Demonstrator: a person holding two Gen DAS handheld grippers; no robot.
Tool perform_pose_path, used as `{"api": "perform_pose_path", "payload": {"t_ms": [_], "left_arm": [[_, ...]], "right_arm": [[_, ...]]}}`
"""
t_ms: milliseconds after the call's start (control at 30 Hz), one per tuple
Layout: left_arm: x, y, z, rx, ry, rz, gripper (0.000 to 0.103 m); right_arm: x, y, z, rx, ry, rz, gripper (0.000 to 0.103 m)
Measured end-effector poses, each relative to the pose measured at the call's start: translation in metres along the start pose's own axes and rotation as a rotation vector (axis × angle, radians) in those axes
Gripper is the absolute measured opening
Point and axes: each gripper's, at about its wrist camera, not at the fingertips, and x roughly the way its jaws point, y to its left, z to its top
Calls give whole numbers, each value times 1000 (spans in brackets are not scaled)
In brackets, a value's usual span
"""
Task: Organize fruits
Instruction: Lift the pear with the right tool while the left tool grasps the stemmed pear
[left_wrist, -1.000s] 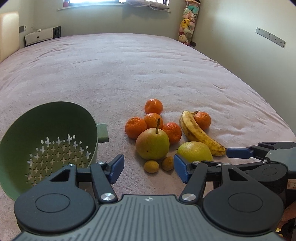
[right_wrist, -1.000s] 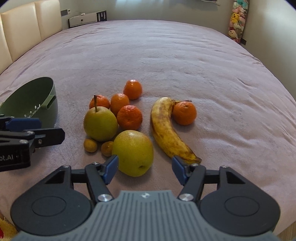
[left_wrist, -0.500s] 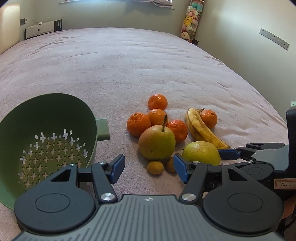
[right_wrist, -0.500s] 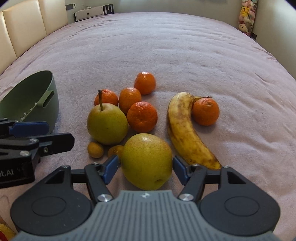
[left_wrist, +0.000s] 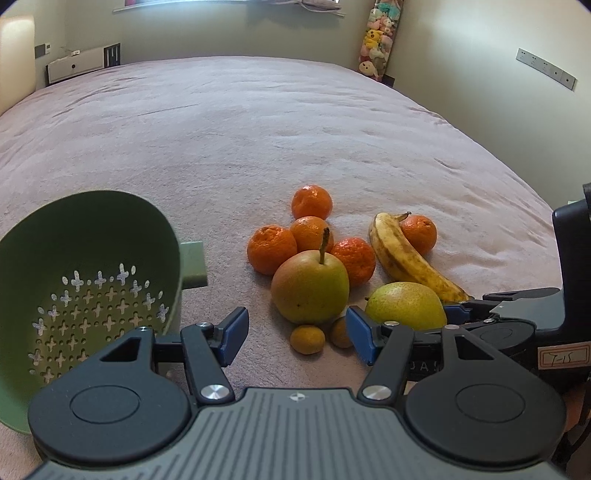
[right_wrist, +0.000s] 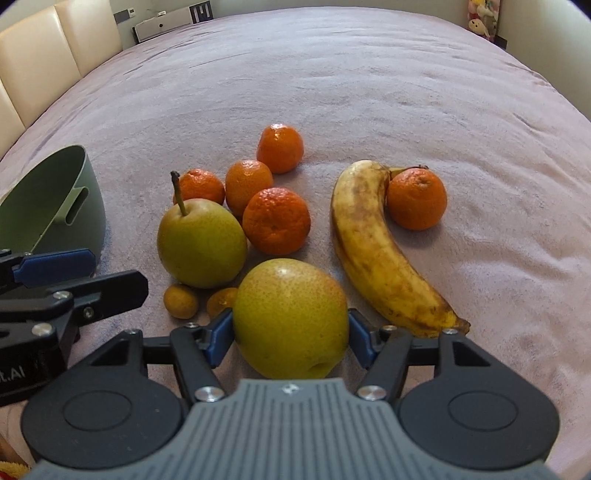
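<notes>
- green colander (left_wrist: 85, 266) on the bed (left_wrist: 258, 122) holds no fruit; nothing sorted yet.
- right hand-held gripper (right_wrist: 290, 334) brackets the near pear (right_wrist: 290, 317), pads at its sides, grip unclear.
- left hand-held gripper (left_wrist: 295, 334) is open, empty.

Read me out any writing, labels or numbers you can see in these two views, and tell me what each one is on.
"T-15", handwritten, on a white label on the right gripper's body, left wrist view.
"t.AI", the end of a cut-off word, on the left gripper's body, right wrist view.
Faint letters on the right gripper's arm: too dim to read.
Fruit and green colander: no text.
</notes>
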Motion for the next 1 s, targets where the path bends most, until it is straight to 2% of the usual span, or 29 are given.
{"api": "perform_pose_path", "payload": {"t_ms": [467, 667, 833, 1000], "left_arm": [[12, -12, 5, 25, 17, 15, 68], [20, -9, 15, -35, 23, 7, 80], [35, -18, 20, -3, 50, 37, 81], [47, -19, 24, 6, 57, 59, 82]], "right_arm": [[-23, -34, -7, 155, 36, 88, 61], [-43, -36, -3, 108, -73, 60, 61], [-50, -37, 5, 67, -145, 16, 61], [-47, -39, 11, 62, -166, 3, 61]]}}
